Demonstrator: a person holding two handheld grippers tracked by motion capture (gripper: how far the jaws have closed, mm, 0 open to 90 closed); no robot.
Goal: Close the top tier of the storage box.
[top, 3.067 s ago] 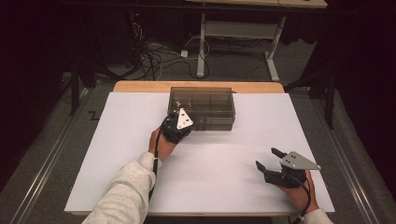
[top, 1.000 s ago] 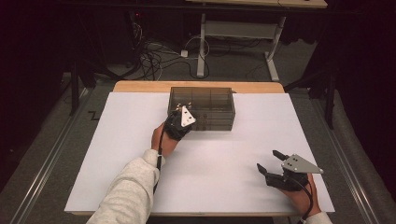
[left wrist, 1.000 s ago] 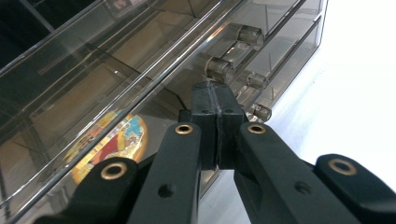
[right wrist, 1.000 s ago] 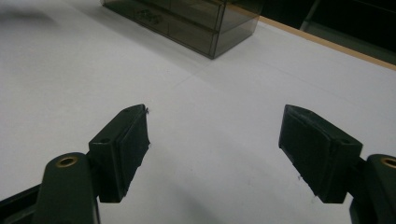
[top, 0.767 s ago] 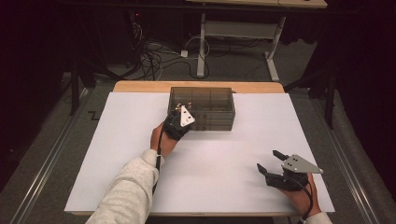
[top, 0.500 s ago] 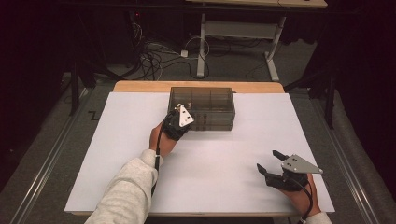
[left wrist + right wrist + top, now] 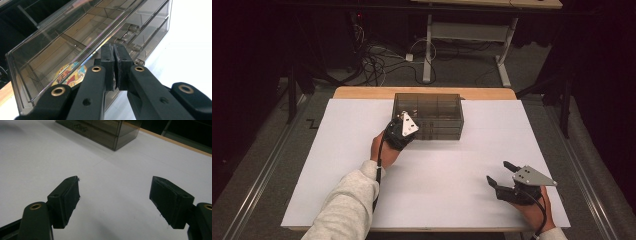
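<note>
Looking down, high view: clear drawer box (image 7: pixel 428 116) sits at far middle of the white bench (image 7: pixel 337 165); left hand-held gripper (image 7: pixel 398 133) at its front left corner; right hand-held gripper (image 7: pixel 503 175) well apart, near the front right edge.
Left gripper view: pads (image 7: pixel 108 62) pressed together, nothing visibly between them, tight against the box (image 7: pixel 75 37) front; a colourful sticker (image 7: pixel 68 75) shows through the wall.
Right gripper view: jaws wide over bare bench (image 7: pixel 112 182); box (image 7: pixel 100 128) far off.

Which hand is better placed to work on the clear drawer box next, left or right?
Left. The left hand-held gripper is right at the front of the drawer box, jaws closed. The right hand-held gripper sits open over the white table, well away from it.
</note>
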